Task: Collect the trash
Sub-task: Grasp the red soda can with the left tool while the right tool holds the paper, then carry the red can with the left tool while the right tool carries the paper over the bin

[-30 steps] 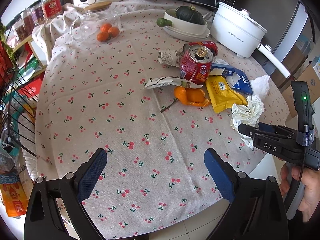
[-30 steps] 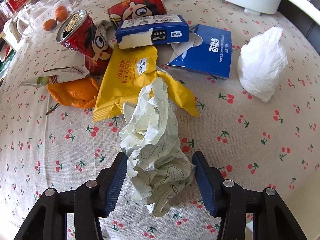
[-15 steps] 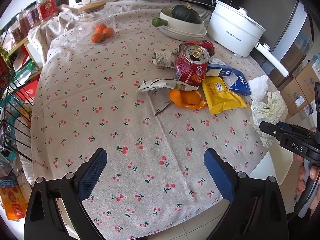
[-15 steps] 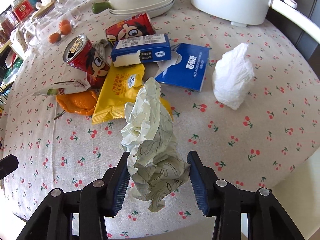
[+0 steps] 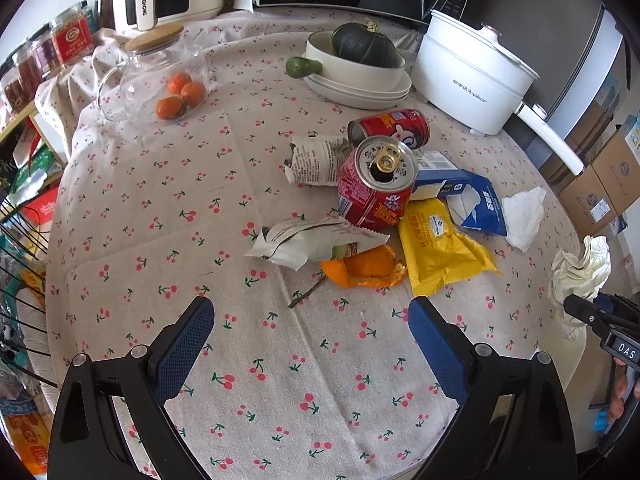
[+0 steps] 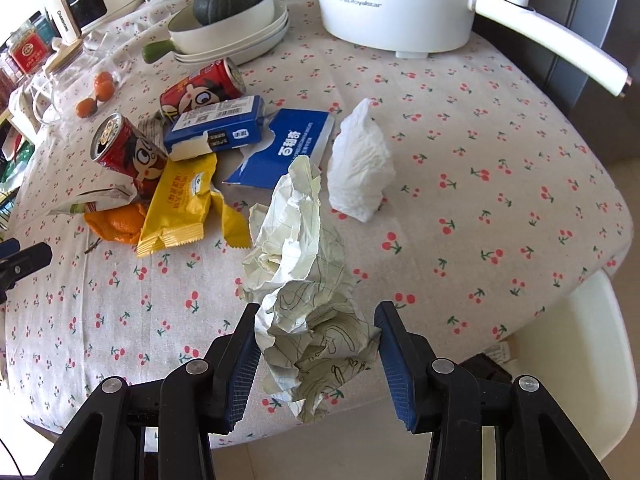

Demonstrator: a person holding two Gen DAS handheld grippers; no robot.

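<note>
My right gripper (image 6: 316,340) is shut on a crumpled sheet of paper (image 6: 304,280) and holds it lifted above the table's near right edge; the same crumpled paper (image 5: 580,276) shows at the right rim of the left wrist view. On the cherry-print tablecloth (image 5: 160,208) lies the trash pile: an upright red can (image 5: 374,188), a second red can (image 5: 390,128) on its side, a yellow wrapper (image 5: 440,248), orange peel (image 5: 364,270), a blue carton (image 6: 218,126) and a white tissue (image 6: 360,160). My left gripper (image 5: 310,340) hangs open over bare cloth, short of the pile.
A white electric pot (image 6: 396,4) with a long handle stands at the back right. Stacked bowls with a dark squash (image 5: 364,46) and a glass jar of oranges (image 5: 160,80) sit at the back. A white chair seat (image 6: 560,360) lies beyond the table edge.
The right gripper has lifted the crumpled paper off the cloth and drawn it back toward the table edge. The left gripper's view has shifted, so the pile sits more central.
</note>
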